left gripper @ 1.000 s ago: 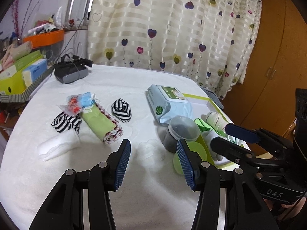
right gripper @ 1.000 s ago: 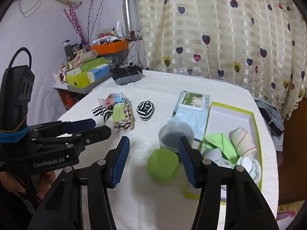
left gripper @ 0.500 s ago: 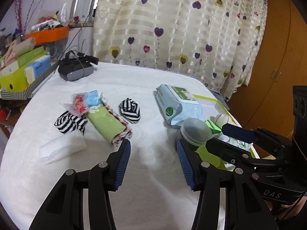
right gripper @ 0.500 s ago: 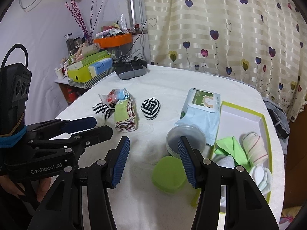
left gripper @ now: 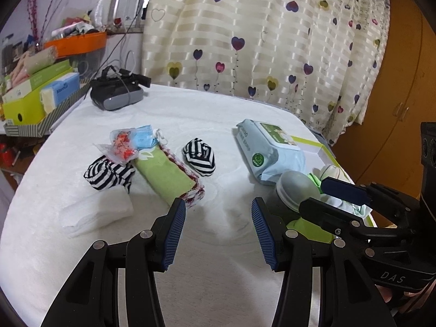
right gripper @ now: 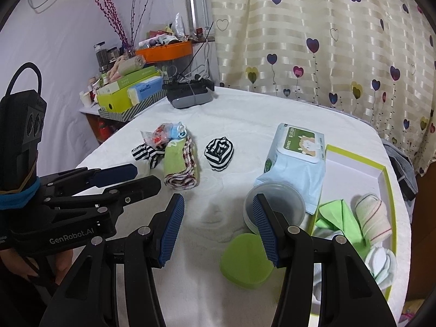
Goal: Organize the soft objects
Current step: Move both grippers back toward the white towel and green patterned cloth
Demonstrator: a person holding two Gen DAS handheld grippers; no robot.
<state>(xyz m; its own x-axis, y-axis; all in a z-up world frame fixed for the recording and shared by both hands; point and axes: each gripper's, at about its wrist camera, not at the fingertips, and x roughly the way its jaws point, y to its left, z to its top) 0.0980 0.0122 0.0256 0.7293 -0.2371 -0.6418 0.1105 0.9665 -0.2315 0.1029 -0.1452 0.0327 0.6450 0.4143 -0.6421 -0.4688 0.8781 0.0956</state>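
The counter carries two striped sock bundles (left gripper: 199,157) (left gripper: 108,173), one green rolled cloth (left gripper: 168,176), one white folded towel (left gripper: 98,214), one wipes pack (right gripper: 297,164), one green lid (right gripper: 246,261), one clear tub (right gripper: 275,207), and one box (right gripper: 387,179).

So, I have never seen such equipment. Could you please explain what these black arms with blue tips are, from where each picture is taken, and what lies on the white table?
No robot here: a person holds one black two-finger gripper in each hand, with a camera looking along its fingers. One picture comes from the left gripper, the other from the right gripper. Both are open and hold nothing.

On the white cloth-covered table lie a rolled green towel with red trim, a black-and-white striped sock ball, a light blue pack of wet wipes, a clear round plastic tub and a green lid. The green-rimmed white box already contains some folded cloths.
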